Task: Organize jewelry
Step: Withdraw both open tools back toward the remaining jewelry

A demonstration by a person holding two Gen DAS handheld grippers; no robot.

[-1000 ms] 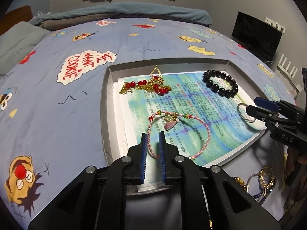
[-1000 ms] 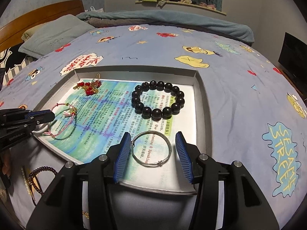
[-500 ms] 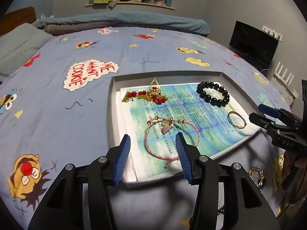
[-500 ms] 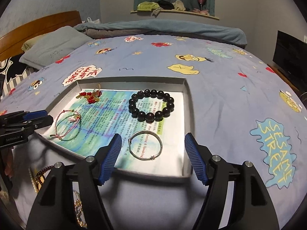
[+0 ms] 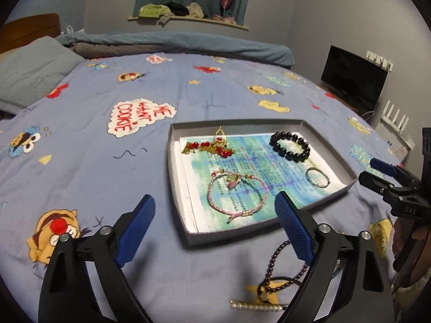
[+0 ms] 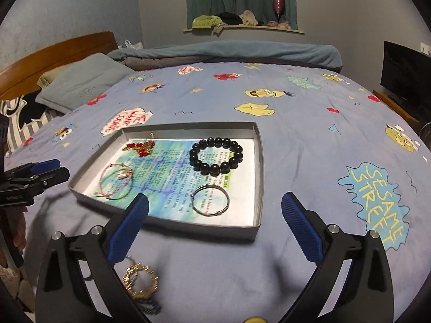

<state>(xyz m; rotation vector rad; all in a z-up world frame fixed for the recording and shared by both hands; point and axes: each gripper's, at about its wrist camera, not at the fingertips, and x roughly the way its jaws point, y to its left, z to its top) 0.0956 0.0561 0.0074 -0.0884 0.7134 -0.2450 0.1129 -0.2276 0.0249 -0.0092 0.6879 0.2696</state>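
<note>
Left gripper (image 5: 215, 216), right gripper (image 6: 215, 215) both spread, empty; tray (image 6: 258, 177) with bracelets just ahead.

Both grippers (image 5: 215, 224) (image 6: 215, 224) opened wider and backed off the tray (image 5: 327, 145).

Left gripper (image 5: 215, 222): jaws spread wide, blue ribbed pads (image 5: 292, 228) facing inward, nothing between them; held above the bedspread just short of the near edge of the tray (image 5: 170, 161), fingers pointing toward it; in the right wrist view the same gripper (image 6: 45, 168) appears side-on, beside the tray's left near corner. Right gripper (image 6: 215, 224): jaws likewise wide apart and empty, blue pads (image 6: 129, 224) angled outward; poised before the tray's near wall; in the left wrist view it (image 5: 377, 171) sits just off the tray's right near corner, with a hand (image 5: 409, 239) dimly visible behind it.
</note>
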